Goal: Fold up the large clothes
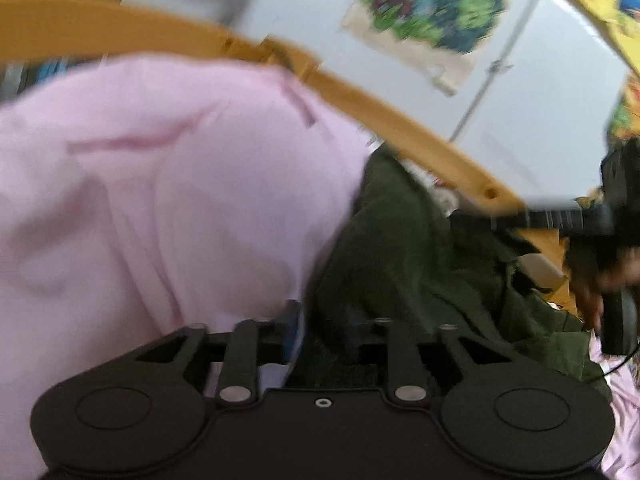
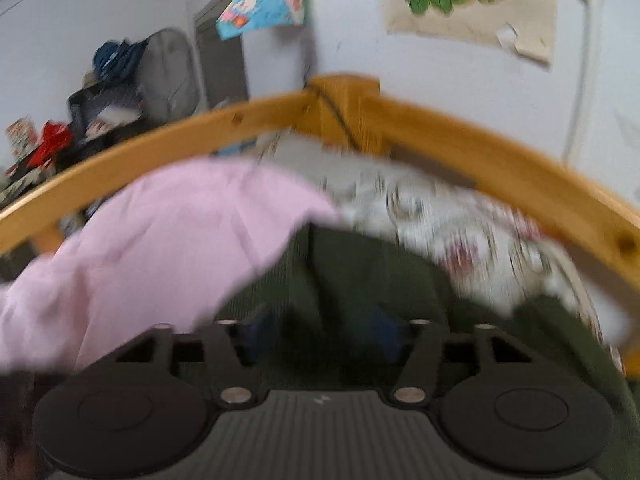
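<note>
From the left wrist camera, the left gripper (image 1: 320, 320) is buried in cloth: a pink garment (image 1: 152, 184) billows over its left side and a dark green garment (image 1: 408, 264) bunches over its right, the two meeting right at the fingers; whether the fingers are apart or pinched on fabric I cannot tell, since cloth hides them. The wooden bed frame (image 1: 400, 120) runs behind the clothes, with a poster (image 1: 432, 12) on the pale wall beyond. At the right edge, the right gripper (image 1: 616, 240) shows as a dark blurred shape over the green cloth. From the right wrist camera, the right gripper (image 2: 320, 332) has its blue-tipped fingers (image 2: 384, 332) spread apart over the dark green garment (image 2: 360, 276), which lies on the bed with its length running away toward the far corner of the bed frame (image 2: 344, 100). The pink garment (image 2: 160, 248) hangs lifted at the left, draped over the green one's near left part. A patterned bedsheet (image 2: 460, 224) shows beyond, toward the right rail.
</note>
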Demonstrator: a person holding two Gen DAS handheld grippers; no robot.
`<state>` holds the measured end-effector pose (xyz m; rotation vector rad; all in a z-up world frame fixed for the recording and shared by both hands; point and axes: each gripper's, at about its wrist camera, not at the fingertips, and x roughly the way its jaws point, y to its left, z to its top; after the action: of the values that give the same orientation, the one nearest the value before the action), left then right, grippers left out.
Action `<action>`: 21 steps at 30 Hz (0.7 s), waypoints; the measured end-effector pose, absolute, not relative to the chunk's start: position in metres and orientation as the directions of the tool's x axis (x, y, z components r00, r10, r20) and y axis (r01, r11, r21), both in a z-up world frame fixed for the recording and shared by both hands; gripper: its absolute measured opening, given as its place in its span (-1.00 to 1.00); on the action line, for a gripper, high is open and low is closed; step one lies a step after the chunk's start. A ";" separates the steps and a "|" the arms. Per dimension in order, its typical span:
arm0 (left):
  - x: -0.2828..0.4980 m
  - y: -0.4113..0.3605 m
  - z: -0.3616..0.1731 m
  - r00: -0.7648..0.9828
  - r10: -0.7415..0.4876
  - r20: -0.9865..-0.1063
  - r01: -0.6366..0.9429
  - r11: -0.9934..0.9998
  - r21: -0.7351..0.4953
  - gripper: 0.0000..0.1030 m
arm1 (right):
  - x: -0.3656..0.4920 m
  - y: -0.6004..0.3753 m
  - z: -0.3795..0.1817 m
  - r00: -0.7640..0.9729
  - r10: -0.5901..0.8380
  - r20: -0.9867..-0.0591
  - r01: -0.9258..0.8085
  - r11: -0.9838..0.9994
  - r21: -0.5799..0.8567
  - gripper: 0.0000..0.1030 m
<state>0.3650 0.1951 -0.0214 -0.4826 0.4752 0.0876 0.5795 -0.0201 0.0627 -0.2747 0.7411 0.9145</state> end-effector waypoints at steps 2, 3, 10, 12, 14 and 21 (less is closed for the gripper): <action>0.362 0.185 -0.015 0.906 -0.043 -0.421 -0.138 0.911 -0.389 -0.18 | 0.570 -0.039 0.049 0.353 0.601 -0.717 -0.788 0.604 0.118 0.54; 0.364 0.179 -0.013 0.910 -0.054 -0.411 -0.110 0.925 -0.364 -0.11 | 0.565 -0.043 0.041 0.345 0.576 -0.741 -0.782 0.613 0.112 0.54; 0.415 0.151 -0.024 0.839 0.050 -0.542 -0.161 0.974 -0.159 -0.16 | 0.560 -0.027 0.024 0.459 0.467 -0.755 -0.760 0.647 -0.062 -0.90; 0.428 0.154 -0.039 0.796 0.064 -0.602 -0.192 0.970 -0.150 -0.22 | 0.560 -0.021 0.032 0.517 0.454 -0.725 -0.748 0.651 -0.126 -0.90; 0.434 0.156 -0.047 0.786 0.055 -0.616 -0.195 0.967 -0.163 -0.22 | 0.563 -0.018 0.026 0.544 0.434 -0.718 -0.746 0.641 -0.178 -0.90; 0.417 0.159 -0.032 0.797 0.038 -0.602 -0.206 0.955 -0.214 -0.01 | 0.557 -0.062 0.022 0.604 0.428 -0.672 -0.651 0.752 -0.105 0.31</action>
<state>0.4173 0.1594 -0.0316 -0.2764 0.6364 0.1326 0.5566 -0.0619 0.0218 -0.3593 0.6720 0.6400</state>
